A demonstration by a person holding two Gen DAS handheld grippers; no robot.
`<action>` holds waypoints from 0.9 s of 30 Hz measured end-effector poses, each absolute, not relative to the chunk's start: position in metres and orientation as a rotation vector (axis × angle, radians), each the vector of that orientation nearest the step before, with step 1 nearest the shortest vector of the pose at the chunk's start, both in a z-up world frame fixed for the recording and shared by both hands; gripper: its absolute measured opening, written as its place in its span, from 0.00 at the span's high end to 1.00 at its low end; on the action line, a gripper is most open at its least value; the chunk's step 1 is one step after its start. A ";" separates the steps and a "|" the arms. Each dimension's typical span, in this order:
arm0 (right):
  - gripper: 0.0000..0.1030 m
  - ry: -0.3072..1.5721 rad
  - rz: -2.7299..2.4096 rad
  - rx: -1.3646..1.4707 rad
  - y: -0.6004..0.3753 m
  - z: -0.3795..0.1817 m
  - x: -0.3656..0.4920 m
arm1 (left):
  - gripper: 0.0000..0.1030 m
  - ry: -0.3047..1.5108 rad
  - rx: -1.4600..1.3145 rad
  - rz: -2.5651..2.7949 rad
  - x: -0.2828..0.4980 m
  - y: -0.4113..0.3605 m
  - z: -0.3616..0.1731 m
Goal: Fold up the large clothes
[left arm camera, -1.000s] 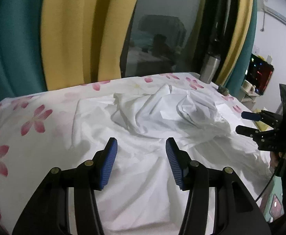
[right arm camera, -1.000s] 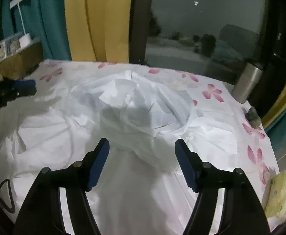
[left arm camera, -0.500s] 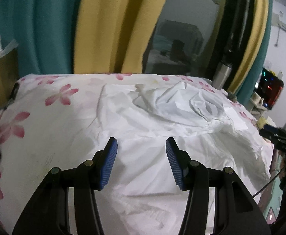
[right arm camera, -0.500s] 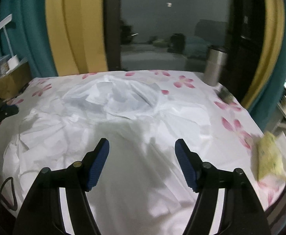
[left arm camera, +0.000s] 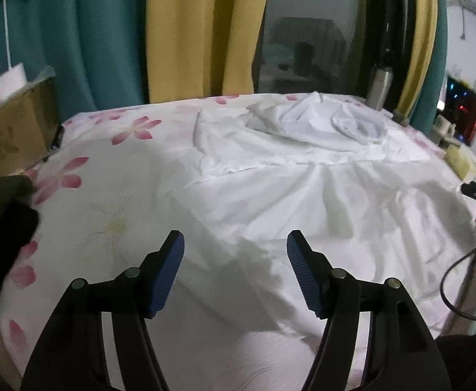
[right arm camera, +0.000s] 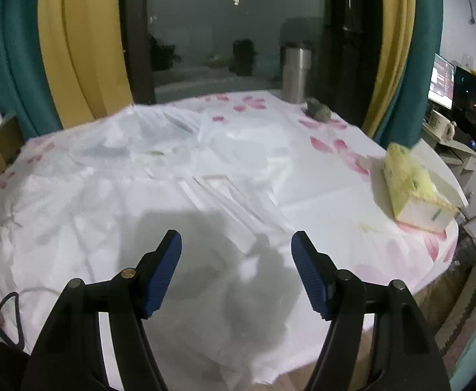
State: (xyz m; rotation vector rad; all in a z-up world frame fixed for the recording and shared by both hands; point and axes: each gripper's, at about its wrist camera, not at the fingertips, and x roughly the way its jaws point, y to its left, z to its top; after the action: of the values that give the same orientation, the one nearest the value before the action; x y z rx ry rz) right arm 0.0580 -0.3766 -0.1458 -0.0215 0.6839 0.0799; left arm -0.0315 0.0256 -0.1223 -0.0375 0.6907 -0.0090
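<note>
While the big white cloth garment (left arm camera: 303, 176) is spread out across the table with the pink-flower cover (left arm camera: 84, 176), nothing is held yet. A bunched-up lump of the same white cloth is seen at the far side, near the dark window. The near edge of the garment is seen hanging a little over the front of the table in the right wrist view.

The left gripper (left arm camera: 235, 268) has just been opened wider, and nothing is seen between its blue pads (left arm camera: 168, 273). The right gripper (right arm camera: 236, 268) is also held wide apart above the cloth, with nothing caught in it.

The cloth looks thin, soft and light, so it is likely to bend, sag and wrinkle when it is lifted. It is not likely to break. It may slip if only a tiny bit is pinched. A good place to be grabbed is probably the near edge, one spot for each gripper, well apart. A yellow tissue pack (right arm camera: 410, 185) is seen lying near the right edge, so it could be bumped.
</note>
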 end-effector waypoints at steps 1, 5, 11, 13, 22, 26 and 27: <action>0.32 0.690 0.072 -0.029 -0.378 -0.148 0.057 | 0.33 0.700 -0.055 -0.002 -0.030 0.029 -0.124; 0.32 0.693 0.040 -0.042 -0.390 -0.150 0.050 | 0.33 0.781 -0.080 0.013 -0.019 0.039 -0.134; 0.32 0.730 0.007 -0.018 -0.412 -0.163 0.043 | 0.97 0.832 -0.093 -0.022 -0.025 0.053 -0.142; 0.32 0.742 0.005 -0.003 -0.417 -0.167 0.043 | 0.97 0.815 -0.061 0.005 -0.034 0.055 -0.138; 0.32 0.749 0.001 -0.002 -0.424 -0.168 0.044 | 0.63 0.751 -0.111 0.052 -0.040 0.074 -0.116; 0.32 0.747 0.007 -0.010 -0.425 -0.164 0.043 | 0.40 0.725 -0.107 0.059 -0.020 0.073 -0.111; 0.32 0.747 0.007 -0.011 -0.426 -0.163 0.043 | 0.40 0.730 -0.106 0.057 -0.015 0.072 -0.111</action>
State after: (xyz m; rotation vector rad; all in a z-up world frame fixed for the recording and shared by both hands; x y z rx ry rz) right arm 0.0428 -0.4258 -0.1634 -0.0110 0.7469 0.0067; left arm -0.0148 0.0722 -0.1105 -0.1058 0.7296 0.0568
